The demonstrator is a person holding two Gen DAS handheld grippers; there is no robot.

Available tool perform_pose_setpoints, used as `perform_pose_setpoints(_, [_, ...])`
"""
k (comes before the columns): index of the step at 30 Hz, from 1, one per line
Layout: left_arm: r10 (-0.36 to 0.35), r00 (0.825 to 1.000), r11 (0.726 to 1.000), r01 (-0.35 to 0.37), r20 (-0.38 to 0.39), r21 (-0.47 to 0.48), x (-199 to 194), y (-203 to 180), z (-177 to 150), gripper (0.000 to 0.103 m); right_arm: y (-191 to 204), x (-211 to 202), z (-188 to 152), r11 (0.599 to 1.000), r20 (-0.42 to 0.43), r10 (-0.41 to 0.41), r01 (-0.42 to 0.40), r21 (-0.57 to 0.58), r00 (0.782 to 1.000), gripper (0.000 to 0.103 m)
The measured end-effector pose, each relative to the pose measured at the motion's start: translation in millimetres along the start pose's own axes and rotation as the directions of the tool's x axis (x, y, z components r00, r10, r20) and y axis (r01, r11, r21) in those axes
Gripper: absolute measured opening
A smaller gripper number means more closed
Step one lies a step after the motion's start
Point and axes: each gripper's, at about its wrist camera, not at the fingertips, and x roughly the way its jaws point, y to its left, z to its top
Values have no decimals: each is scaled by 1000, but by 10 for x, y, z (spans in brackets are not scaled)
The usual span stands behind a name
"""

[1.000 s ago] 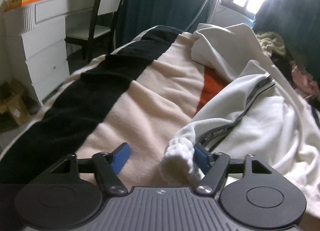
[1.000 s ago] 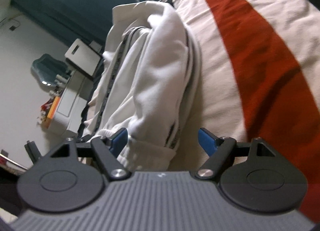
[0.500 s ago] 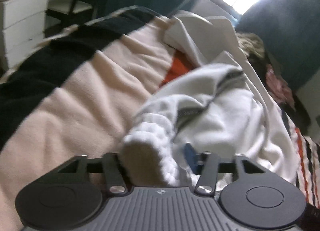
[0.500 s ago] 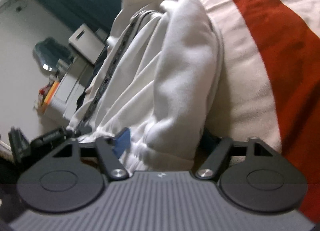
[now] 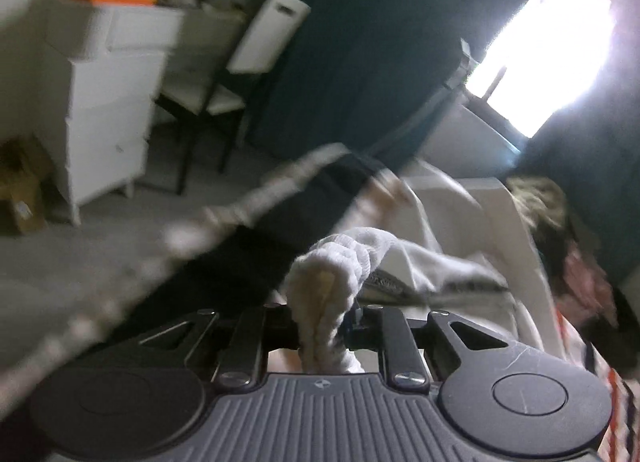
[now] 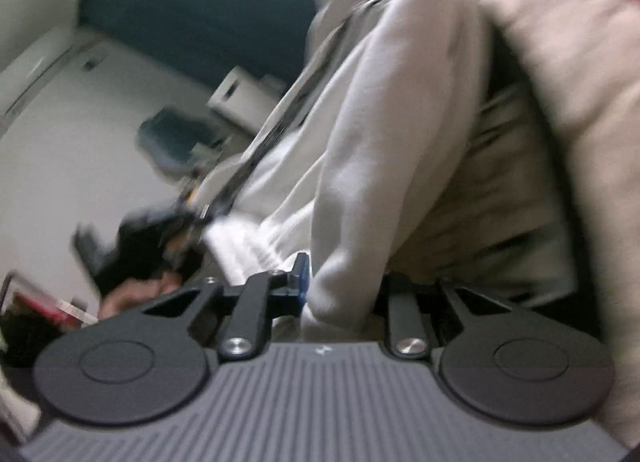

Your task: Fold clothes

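Two views: both are blurred, so fine detail is hard to read.
Blanket (image 5: 256, 246): a striped bed cover running from the lower left toward the centre of the left wrist view, its black band and pale fringed edge visible; in the right wrist view its cream and orange part fills the upper right.
White garment (image 6: 384, 150): a thick white piece of clothing with a dark printed tape along a seam. It fills the centre of the right wrist view, and in the left wrist view it spreads over the bed at centre right.
Drawer unit (image 5: 108, 102): white, upper left of the left wrist view, with an orange box and small items on top.
Chair (image 5: 240, 74): white seat and back on dark legs, just right of the drawers.
Window (image 5: 548, 50): very bright, upper right of the left wrist view, between dark curtains.
Left gripper (image 5: 322, 318): bottom centre of its view; jaws pressed close on the garment's ribbed cuff (image 5: 340, 258), which bulges above them.
Right gripper (image 6: 344, 290): bottom centre of its view; jaws pinching a thick fold of the garment, with one blue pad (image 6: 302, 274) showing at the fold's left and the other hidden by cloth.
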Motion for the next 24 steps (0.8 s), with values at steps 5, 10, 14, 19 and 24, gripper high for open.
perform_pose_setpoints(5, [121, 990, 992, -123, 73, 25, 163, 300, 743, 18, 482, 970, -169, 995, -103, 99, -102, -16, 990, 21])
perform_pose_setpoints(10, [262, 962, 961, -268, 77, 71, 553, 673, 1177, 19, 662, 1871, -333, 991, -226, 125, -133, -21, 966, 22])
perform_pose_setpoints(14, [265, 964, 960, -267, 33, 82, 906, 844, 1181, 20, 680, 2136, -348, 991, -262, 109, -124, -41, 959, 23])
perform_pose_setpoints(19, [267, 963, 957, -270, 46, 109, 967, 780, 1071, 33, 706, 2050, -248, 994, -311, 85, -103, -42, 947, 30])
perform_pose_setpoints(24, [232, 969, 965, -240, 79, 107, 649, 631, 969, 78, 837, 1716, -166, 993, -302, 54, -84, -89, 952, 89])
